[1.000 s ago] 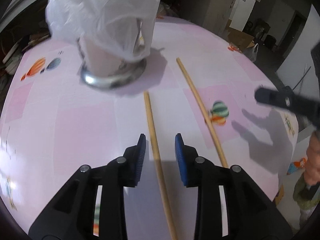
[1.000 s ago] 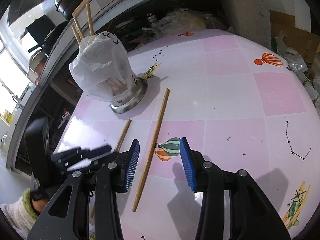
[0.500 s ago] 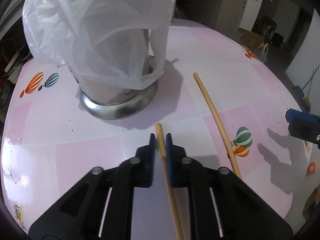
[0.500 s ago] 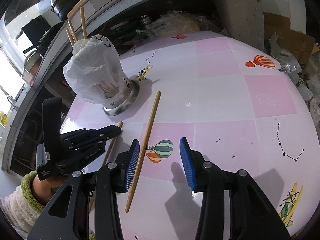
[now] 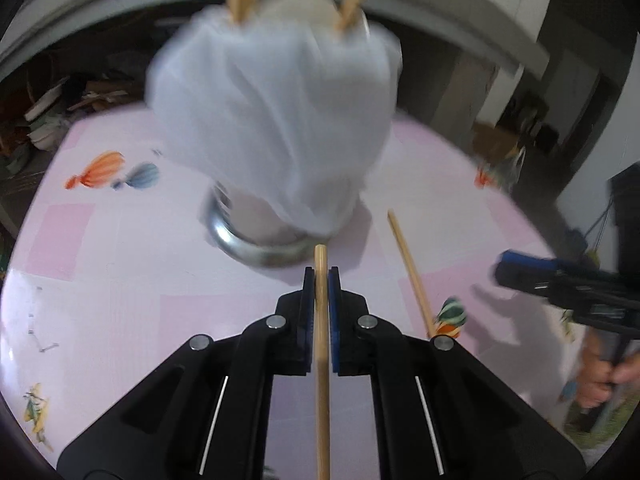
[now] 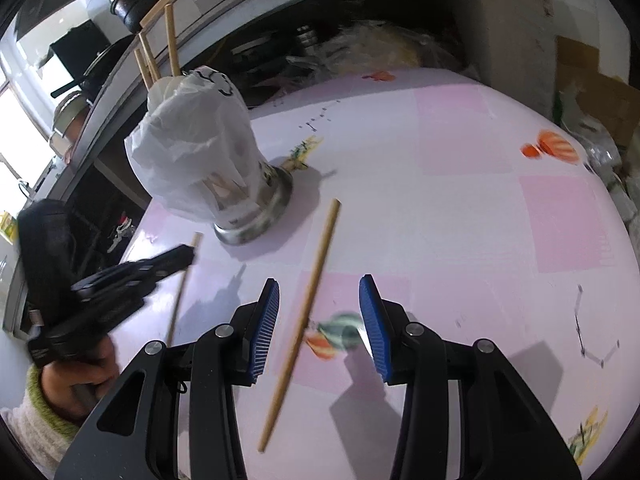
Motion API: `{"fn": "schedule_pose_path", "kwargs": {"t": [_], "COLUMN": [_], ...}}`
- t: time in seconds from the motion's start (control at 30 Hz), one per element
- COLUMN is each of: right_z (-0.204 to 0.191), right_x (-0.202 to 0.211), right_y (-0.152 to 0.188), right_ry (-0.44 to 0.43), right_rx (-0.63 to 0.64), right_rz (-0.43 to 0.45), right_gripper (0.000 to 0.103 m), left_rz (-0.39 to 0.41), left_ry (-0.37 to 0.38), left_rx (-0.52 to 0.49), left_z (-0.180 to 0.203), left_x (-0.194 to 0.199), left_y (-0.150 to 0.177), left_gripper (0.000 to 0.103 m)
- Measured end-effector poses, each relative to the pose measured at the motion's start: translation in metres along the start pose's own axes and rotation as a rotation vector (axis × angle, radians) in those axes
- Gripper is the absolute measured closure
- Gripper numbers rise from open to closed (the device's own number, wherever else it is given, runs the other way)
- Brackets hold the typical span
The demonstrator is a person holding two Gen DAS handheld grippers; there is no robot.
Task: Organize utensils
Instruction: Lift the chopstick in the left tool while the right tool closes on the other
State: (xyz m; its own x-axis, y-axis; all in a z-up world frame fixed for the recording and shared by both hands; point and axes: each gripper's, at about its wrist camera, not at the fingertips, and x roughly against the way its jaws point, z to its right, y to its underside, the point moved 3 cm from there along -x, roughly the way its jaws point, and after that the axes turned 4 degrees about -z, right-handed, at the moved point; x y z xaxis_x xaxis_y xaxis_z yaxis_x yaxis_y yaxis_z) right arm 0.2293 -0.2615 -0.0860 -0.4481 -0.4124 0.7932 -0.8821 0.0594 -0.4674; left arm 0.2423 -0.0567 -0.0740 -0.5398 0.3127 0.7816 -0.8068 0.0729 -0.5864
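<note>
Chopstick (image 5: 322, 320) sat clamped in my left gripper (image 5: 321, 280); best tip it upright over the far holder (image 5: 276, 152). Right gripper (image 6: 318, 312) gaped empty.

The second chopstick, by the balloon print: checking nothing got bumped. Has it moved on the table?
No. The loose chopstick still lies across the balloon print.

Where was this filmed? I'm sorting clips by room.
Probably a home kitchen or eating area: a pink patterned table, a bag-covered metal chopstick holder, and lidded pots on a counter behind.
</note>
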Motion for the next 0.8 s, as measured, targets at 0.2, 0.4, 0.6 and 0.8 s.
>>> {"fn": "schedule_pose_path", "kwargs": {"t": [0.2,0.4,0.6,0.8], "right_z": [-0.009,-0.017,-0.025,-0.029], "right_x": [-0.027,-0.06,-0.084,-0.098], "right_y": [-0.03,-0.047,-0.057,-0.058], "right_ry": [0.028,0.114,0.204,0.272], "right_rx": [0.044,0.113,0.178,0.208], "right_rz": [-0.032,-0.085,-0.135,-0.181], "right_gripper": [0.062,0.062,0.073,0.082], "left_rz": [0.128,0.211,0.257,0.274], "left_ry": [0.03,0.047,0.056,0.065], "left_rx": [0.044,0.071,0.082,0.082], "left_z": [-0.017,-0.034,-0.041,-0.044], "left_x": [0.062,0.108,0.132,0.141], "left_y": [-0.014,-0.014,-0.013,-0.008], "left_gripper": [0.097,0.097,0.097,0.097]}}
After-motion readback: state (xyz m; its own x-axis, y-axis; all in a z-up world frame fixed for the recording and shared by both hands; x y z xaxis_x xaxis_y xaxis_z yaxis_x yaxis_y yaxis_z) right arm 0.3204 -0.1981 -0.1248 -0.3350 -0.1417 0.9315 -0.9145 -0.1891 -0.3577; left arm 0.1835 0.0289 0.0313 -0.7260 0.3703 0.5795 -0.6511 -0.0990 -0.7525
